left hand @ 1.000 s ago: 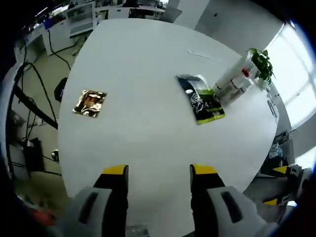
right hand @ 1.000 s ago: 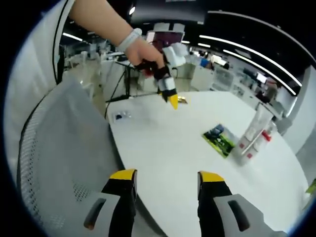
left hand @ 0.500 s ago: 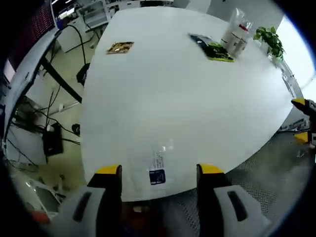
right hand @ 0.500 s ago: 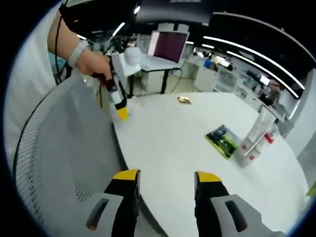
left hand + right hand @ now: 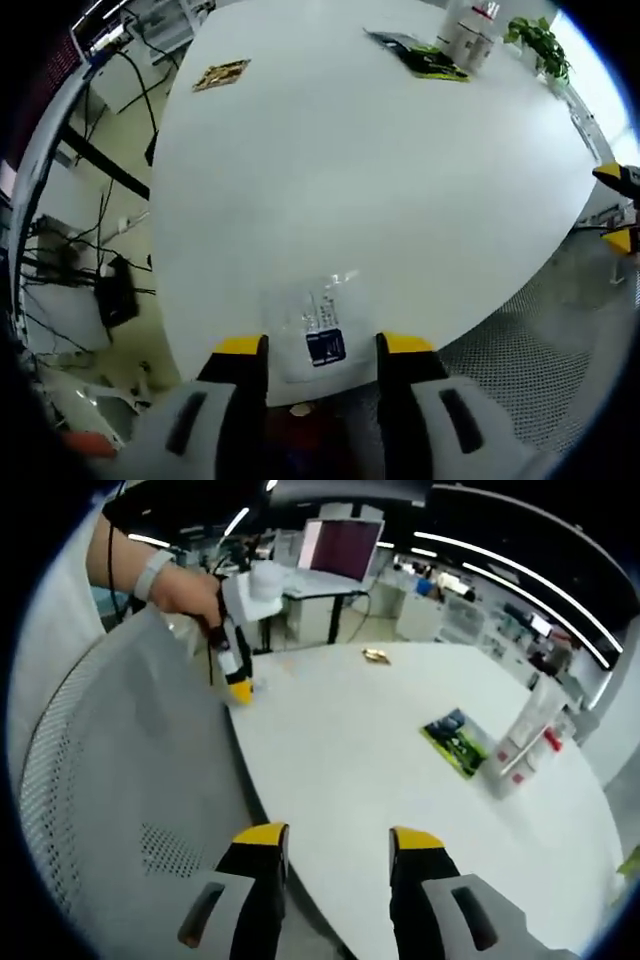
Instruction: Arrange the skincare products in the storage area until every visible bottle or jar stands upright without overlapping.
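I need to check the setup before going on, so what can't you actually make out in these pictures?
- Clear packet, left gripper view: label print too small to read.
- Skincare bottles, left gripper view: tops cut off by the picture's edge.
- Left claw, right gripper view: too small to tell whether it touches the table.

Left gripper view: clear sachet [image 5: 315,335] at table [image 5: 350,180] near edge, 6 o'clock; foil packet [image 5: 221,75] 11 o'clock; pouch [image 5: 420,55] and tubes [image 5: 470,25] 1 o'clock.

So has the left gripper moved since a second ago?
Yes. In the right gripper view, the left gripper went from over the white table to its near edge, by the clear sachet.
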